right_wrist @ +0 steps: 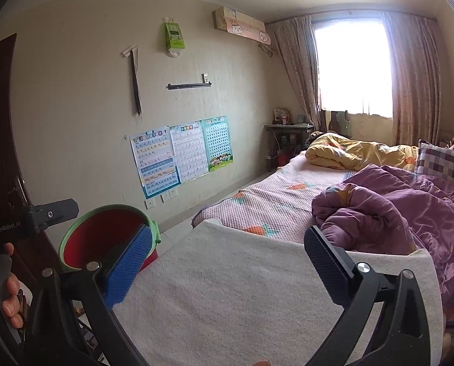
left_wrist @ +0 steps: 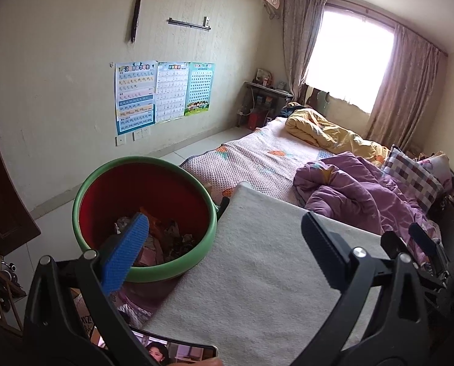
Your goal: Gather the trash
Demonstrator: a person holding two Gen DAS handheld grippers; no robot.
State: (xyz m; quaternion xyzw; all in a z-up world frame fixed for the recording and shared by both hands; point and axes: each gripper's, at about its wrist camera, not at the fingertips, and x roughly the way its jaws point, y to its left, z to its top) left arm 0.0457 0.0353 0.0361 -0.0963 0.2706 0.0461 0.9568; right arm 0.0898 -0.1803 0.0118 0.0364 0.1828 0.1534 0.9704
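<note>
Left wrist view: bin (left_wrist: 144, 222) at lower left holds trash, towel (left_wrist: 257, 274) shows none, both grippers (left_wrist: 227, 244) (right_wrist: 227, 262) agape and empty, so collection appears nearly complete.

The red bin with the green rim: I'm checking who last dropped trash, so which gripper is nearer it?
Left. The left gripper hangs open beside the red bin with the green rim, one finger over it. The right gripper is open over the white towel, farther away.

Cream wall (right_wrist: 83, 70), bright curtained window (right_wrist: 350, 61), bed (right_wrist: 275, 195).
</note>
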